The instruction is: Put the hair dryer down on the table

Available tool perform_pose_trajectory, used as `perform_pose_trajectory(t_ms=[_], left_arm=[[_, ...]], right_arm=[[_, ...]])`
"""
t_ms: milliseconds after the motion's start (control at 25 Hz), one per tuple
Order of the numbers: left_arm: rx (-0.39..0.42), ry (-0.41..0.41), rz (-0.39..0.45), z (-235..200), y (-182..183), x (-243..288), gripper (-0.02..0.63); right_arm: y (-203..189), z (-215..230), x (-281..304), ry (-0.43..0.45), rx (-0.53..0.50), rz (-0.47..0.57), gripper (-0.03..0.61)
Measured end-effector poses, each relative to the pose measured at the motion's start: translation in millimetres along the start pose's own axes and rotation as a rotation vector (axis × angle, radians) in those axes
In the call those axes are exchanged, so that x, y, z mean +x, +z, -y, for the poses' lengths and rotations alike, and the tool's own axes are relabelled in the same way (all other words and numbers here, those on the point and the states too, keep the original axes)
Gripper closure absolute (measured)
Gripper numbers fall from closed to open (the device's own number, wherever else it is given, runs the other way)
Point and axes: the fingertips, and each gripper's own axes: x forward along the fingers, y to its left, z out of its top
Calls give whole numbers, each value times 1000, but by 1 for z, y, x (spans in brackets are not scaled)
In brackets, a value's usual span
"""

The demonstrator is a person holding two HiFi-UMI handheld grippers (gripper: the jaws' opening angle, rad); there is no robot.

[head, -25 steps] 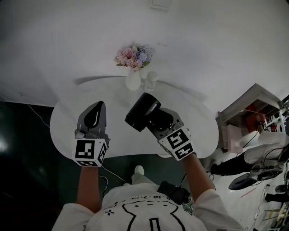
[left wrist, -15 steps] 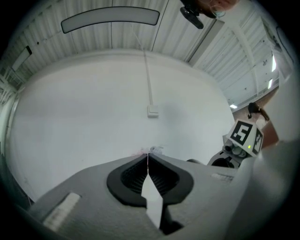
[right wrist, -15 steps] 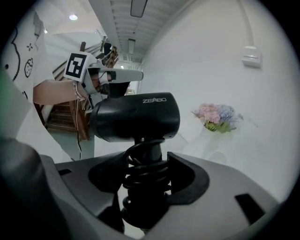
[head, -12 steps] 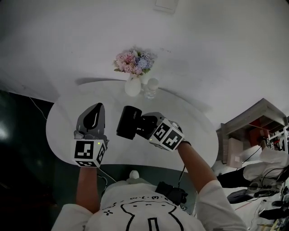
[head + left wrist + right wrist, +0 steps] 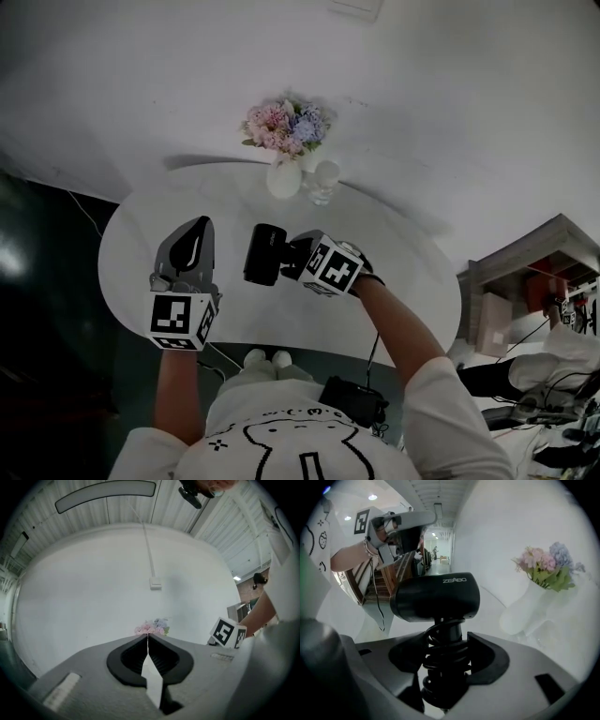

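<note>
A black hair dryer hangs low over the white round table, left of centre. My right gripper is shut on its handle, which has the cord coiled round it. In the right gripper view the dryer's barrel lies crosswise just beyond the jaws of the right gripper. Whether the dryer touches the tabletop I cannot tell. My left gripper hovers over the table's left part, shut and empty. In its own view the left gripper shows its tips meeting.
A white vase of pink and blue flowers and a small glass jar stand at the table's far edge. A white wall rises behind them. A wooden shelf unit stands off to the right, and dark floor lies to the left.
My right gripper has carried the hair dryer to the left and lower toward the tabletop, turning it so the barrel lies flatter. The left gripper has stayed put.
</note>
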Motion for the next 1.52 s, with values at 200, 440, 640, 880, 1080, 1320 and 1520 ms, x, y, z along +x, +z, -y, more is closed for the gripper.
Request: perform_pose_trajectory(t_ms=[200, 440, 640, 880, 1080, 1320, 1520], left_arm=[[-2, -20, -23, -4, -7, 13, 594], [0, -52, -47, -7, -12, 34, 594], [5, -89, -64, -7, -21, 50, 594], [-4, -102, -79, -8, -34, 65, 594], [-15, -109, -89, -12, -40, 74, 594], [-23, -109, -90, -18, -43, 78, 594], [-24, -113, -83, -21, -42, 74, 594]], right_arm=[[-18, 10, 37, 57, 64, -23, 327], [-33, 26, 68, 59, 84, -74, 327], [-38, 41, 87, 61, 85, -106, 325], [-45, 50, 97, 62, 38, -186, 325], [-51, 45, 104, 72, 1, -242, 325], [-52, 43, 107, 67, 2, -250, 324], [-54, 44, 109, 64, 26, -271, 324]])
